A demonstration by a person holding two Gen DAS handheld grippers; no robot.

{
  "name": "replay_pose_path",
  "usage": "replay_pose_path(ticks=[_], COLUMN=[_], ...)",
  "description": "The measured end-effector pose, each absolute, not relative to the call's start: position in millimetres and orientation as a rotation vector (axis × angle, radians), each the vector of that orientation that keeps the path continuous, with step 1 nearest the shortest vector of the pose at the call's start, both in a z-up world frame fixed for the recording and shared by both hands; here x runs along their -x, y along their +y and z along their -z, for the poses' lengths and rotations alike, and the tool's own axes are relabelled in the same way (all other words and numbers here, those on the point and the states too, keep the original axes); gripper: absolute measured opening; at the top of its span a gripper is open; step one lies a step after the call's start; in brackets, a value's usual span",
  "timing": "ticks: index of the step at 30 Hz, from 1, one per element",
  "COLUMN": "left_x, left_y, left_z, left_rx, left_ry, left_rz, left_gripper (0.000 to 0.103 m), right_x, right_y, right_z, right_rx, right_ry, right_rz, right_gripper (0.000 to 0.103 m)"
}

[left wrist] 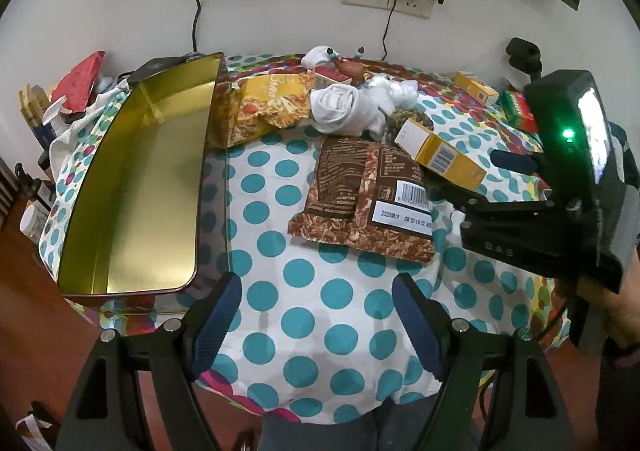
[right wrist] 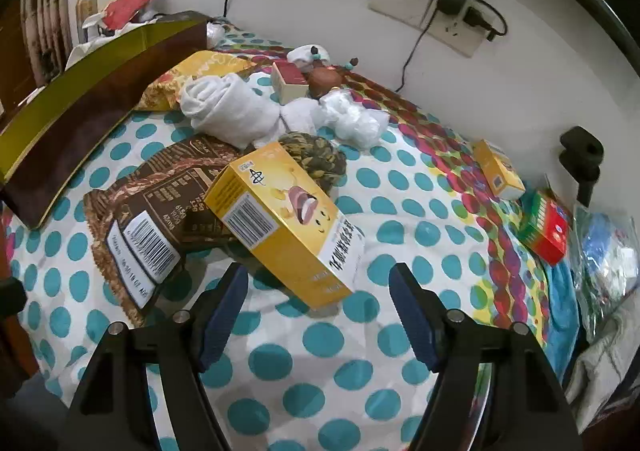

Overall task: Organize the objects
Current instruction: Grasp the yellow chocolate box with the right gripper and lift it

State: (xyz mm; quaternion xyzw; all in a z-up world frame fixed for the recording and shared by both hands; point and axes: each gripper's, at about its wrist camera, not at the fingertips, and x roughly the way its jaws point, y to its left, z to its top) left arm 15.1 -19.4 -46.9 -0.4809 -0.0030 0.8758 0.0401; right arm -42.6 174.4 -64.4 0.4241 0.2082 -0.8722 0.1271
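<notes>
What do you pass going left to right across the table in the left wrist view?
Open gold tin → brown snack bag → big yellow box → right gripper, its fingers at that box.

Landmark: yellow cardboard box with barcode (right wrist: 280, 219).
- Brown foil snack packet (right wrist: 148, 219): right corner hidden beneath the box; small print illegible.
- Dark woven round object (right wrist: 320, 159): behind the box, near half covered, identity unclear.
- Clear plastic bag with blue contents (right wrist: 604, 251): far right of the box, cut by frame edge, contents blurred.
- Gold-lined rectangular tin (right wrist: 80, 91): left of the box, interior out of sight in right wrist view.
- Right gripper (left wrist: 516, 167): fingertips meet the box in left wrist view; grip state unclear.
</notes>
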Motion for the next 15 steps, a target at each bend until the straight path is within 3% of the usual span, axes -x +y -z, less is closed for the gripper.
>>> replay_pose_path(ticks=[5,8,15], left_x=[-14,-13,-12], left_y=[-23,-23,-19], left_z=[52,54,58], left_rx=[1.498,1.510,1.512], left_ry=[-0.041,-0.042,-0.033], left_rz=[-2.663,-2.657,-2.641], left_gripper=[0.080,0.080,0.080], right_x=[48,54,62], right_y=[164,159,160], right_z=[68,71,76], right_rx=[-1.186,-1.175,-1.157], right_ry=[0.705,0.725,0.710], right_rz=[2.542,2.531,2.553], right_gripper=[0.068,0.056,0.045])
